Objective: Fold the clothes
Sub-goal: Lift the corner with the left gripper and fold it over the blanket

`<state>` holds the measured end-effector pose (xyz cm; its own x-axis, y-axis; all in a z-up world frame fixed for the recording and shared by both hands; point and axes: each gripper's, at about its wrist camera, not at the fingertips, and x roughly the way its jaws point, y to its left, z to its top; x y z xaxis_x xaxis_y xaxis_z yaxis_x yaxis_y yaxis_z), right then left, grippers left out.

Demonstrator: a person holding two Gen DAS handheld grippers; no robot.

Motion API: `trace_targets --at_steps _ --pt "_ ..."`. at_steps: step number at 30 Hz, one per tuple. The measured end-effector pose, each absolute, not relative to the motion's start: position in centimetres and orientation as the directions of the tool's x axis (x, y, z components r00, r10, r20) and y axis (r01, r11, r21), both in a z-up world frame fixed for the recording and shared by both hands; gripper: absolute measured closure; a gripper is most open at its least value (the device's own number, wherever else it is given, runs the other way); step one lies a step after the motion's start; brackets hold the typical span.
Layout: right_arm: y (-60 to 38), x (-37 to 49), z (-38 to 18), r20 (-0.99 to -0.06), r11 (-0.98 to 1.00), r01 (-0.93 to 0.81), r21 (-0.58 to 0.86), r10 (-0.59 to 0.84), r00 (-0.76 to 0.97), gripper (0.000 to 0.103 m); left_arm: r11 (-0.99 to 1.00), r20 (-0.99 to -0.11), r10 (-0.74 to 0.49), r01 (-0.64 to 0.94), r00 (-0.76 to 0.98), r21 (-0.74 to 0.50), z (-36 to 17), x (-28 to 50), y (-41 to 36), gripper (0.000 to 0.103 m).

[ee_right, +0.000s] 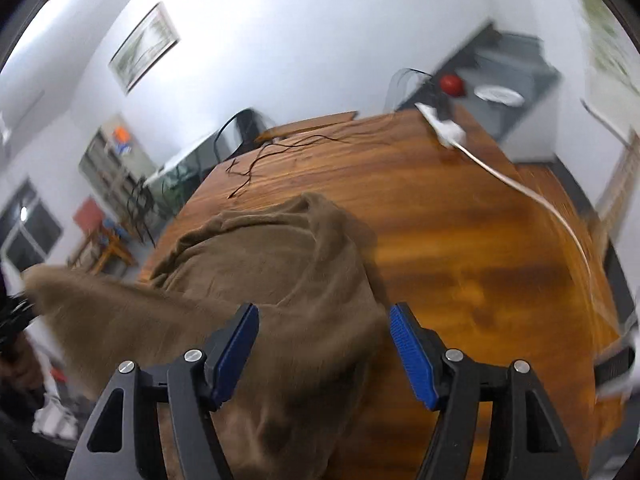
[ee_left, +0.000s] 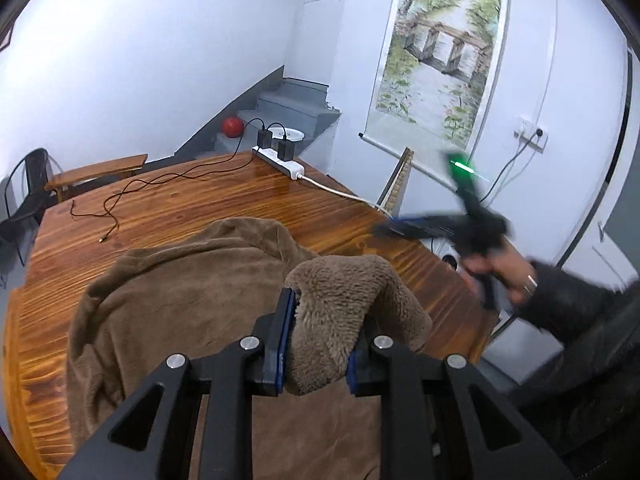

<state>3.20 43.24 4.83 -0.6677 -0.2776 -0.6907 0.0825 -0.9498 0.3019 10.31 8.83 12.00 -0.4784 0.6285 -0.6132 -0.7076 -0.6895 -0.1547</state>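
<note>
- Left tongs (ee_left: 316, 336): narrow, clamped on a fleecy fold of the brown garment (ee_left: 192, 280), raised off the wooden worktop (ee_left: 224, 196); we judge this carries the fold over.
- Right tongs (ee_right: 324, 344): wide, pads clear of cloth, apparently released.
- Room: power strip (ee_left: 280, 160) at far edge, scroll painting (ee_left: 440, 48) on wall.

— What sort of place was it?
— A lived-in room of a home. A large wooden table (ee_left: 200, 208) stood by grey stairs (ee_left: 288, 108), a landscape scroll painting (ee_left: 440, 48) hung on the white wall, and a power strip (ee_left: 280, 160) held chargers.
</note>
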Motion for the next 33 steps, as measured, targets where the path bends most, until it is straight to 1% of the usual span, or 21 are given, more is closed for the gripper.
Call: trace_targets --at_steps 2,6,8,10,14,16,18,20,22,24,27,30,31,32,33 --pt "41.6 -0.4 4.5 -0.718 -0.963 0.104 0.25 -0.256 -0.647 0.033 -0.693 -0.62 0.616 -0.708 -0.486 -0.133 11.9 10.7 8.0 0.079" --pt "37.8 -7.3 1.7 -0.797 -0.975 0.168 0.146 -0.217 -0.564 0.033 -0.717 -0.63 0.586 -0.688 -0.51 -0.11 11.7 10.3 6.6 0.079" --pt "35.8 -10.3 -0.6 -0.851 -0.979 0.188 0.072 -0.159 -0.5 0.033 -0.732 -0.631 0.574 -0.673 -0.522 -0.109 11.7 9.7 5.8 0.079" --pt "34.4 -12.7 -3.1 -0.884 -0.981 0.194 -0.012 -0.081 -0.461 0.033 -0.751 -0.629 0.557 -0.653 -0.542 -0.102 11.7 8.7 4.7 0.078" --pt "34.0 -15.5 -6.2 -0.892 -0.968 0.16 -0.193 0.105 -0.441 0.033 -0.799 -0.621 0.51 -0.596 -0.596 -0.084 11.5 5.3 2.6 0.078" --pt "35.3 -16.1 -6.7 -0.882 -0.965 0.112 -0.237 0.165 -0.441 0.033 -0.828 -0.626 0.473 -0.555 -0.62 -0.076 10.9 2.3 1.5 0.078" --pt "37.4 -16.5 -6.8 -0.874 -0.967 0.043 -0.253 0.209 -0.439 0.033 -0.847 -0.64 0.442 -0.528 -0.629 -0.066 9.9 -0.5 0.8 0.078" --pt "39.7 -16.8 -6.6 -0.862 -0.961 -0.037 -0.273 0.261 -0.435 0.033 -0.867 -0.674 0.393 -0.496 -0.626 -0.045 8.2 -3.7 0.3 0.077" --pt "41.3 -17.1 -6.5 -0.861 -0.958 -0.082 -0.273 0.282 -0.422 0.033 -0.889 -0.719 0.332 -0.457 -0.611 -0.022 5.9 -6.9 0.0 0.075" --pt "42.4 -17.1 -6.6 -0.864 -0.957 -0.114 -0.266 0.29 -0.411 0.033 -0.91 -0.774 0.233 -0.413 -0.589 0.04 3.2 -9.6 0.0 0.075" --pt "42.8 -16.2 -6.1 -0.869 -0.968 -0.129 -0.216 0.251 -0.426 0.033 -0.923 -0.827 0.115 -0.366 -0.55 0.115 -0.2 -12.1 0.2 0.075" --pt "41.6 -14.5 -4.2 -0.847 -0.981 -0.13 -0.147 0.193 -0.496 0.033 -0.937 -0.858 0.024 -0.31 -0.513 0.159 -2.3 -13.1 -0.2 0.069" --pt "40.9 -13.9 -3.4 -0.835 -0.985 -0.123 -0.118 0.166 -0.524 0.033 -0.942 -0.866 -0.005 -0.289 -0.501 0.173 -2.9 -13.4 -0.4 0.066" --pt "39.9 -13.3 -2.8 -0.826 -0.99 -0.106 -0.091 0.134 -0.547 0.033 -0.945 -0.868 -0.036 -0.267 -0.495 0.191 -3.1 -13.6 -0.7 0.062" --pt "38.9 -12.6 -2.2 -0.817 -0.995 -0.082 -0.059 0.095 -0.569 0.033 -0.949 -0.869 -0.05 -0.249 -0.492 0.195 -3.1 -13.9 -1.1 0.061"
